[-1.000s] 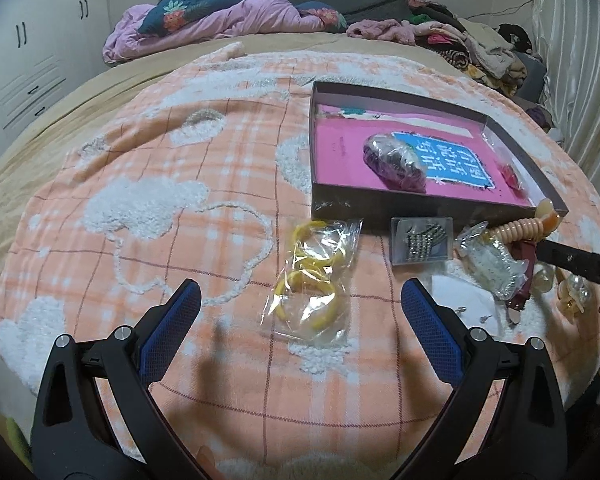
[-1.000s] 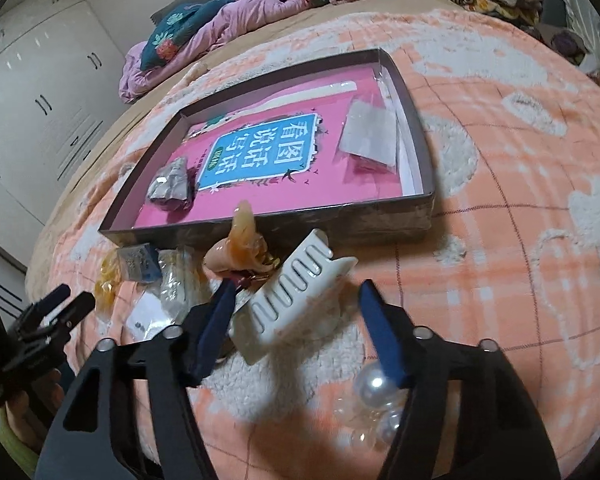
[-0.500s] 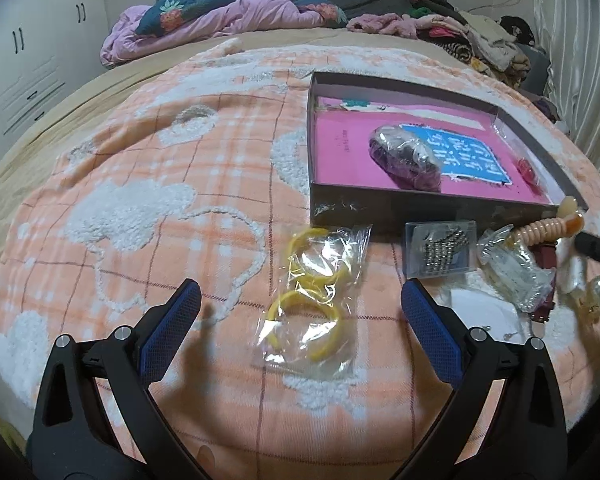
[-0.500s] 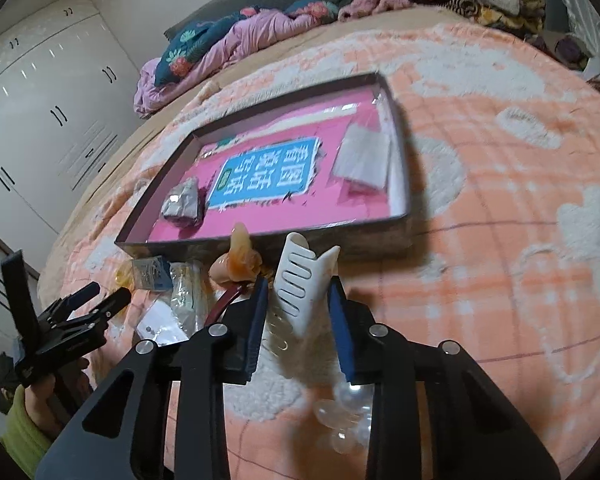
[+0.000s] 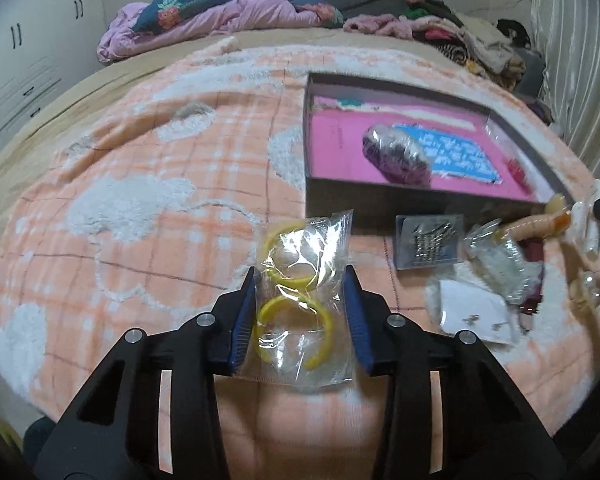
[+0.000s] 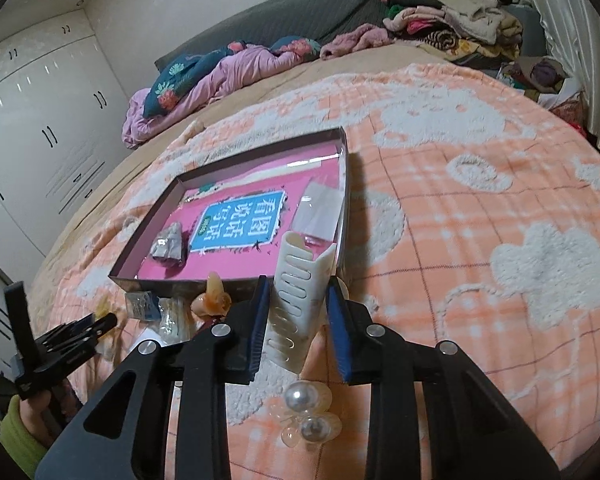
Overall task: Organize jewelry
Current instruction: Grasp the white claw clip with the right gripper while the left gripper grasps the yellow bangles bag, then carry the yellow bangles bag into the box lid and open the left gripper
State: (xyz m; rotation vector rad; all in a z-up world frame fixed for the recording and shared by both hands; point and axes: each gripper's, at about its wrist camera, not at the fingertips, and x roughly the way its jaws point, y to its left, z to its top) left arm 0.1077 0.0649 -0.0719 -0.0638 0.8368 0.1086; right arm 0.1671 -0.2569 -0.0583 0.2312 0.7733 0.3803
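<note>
Right wrist view: right hand-held gripper (image 6: 297, 322) clamps the white hair claw (image 6: 300, 300), its length aimed toward the tray's near edge (image 6: 203, 286); left hand-held gripper (image 5: 300, 316) pinches the bag of yellow hoops (image 5: 304, 304).

Both grippers, the left gripper (image 5: 300, 312) and the right gripper (image 6: 297, 320), are matte black frames with triangular cut-outs. Ribbed blue pads (image 5: 241, 320) line the jaws, and round silver screws (image 5: 204, 319) sit just behind them. A yellow-green sleeve (image 6: 17, 434) covers the wrist behind the left jaws.

Box (image 5: 380, 196) set on bed (image 5: 139, 208), right of centre. Bagged rings (image 5: 300, 288), stud card (image 5: 426, 240) and hair clips (image 5: 556, 220) lined along its near wall; clothes (image 5: 460, 40) piled at far-right corner.
</note>
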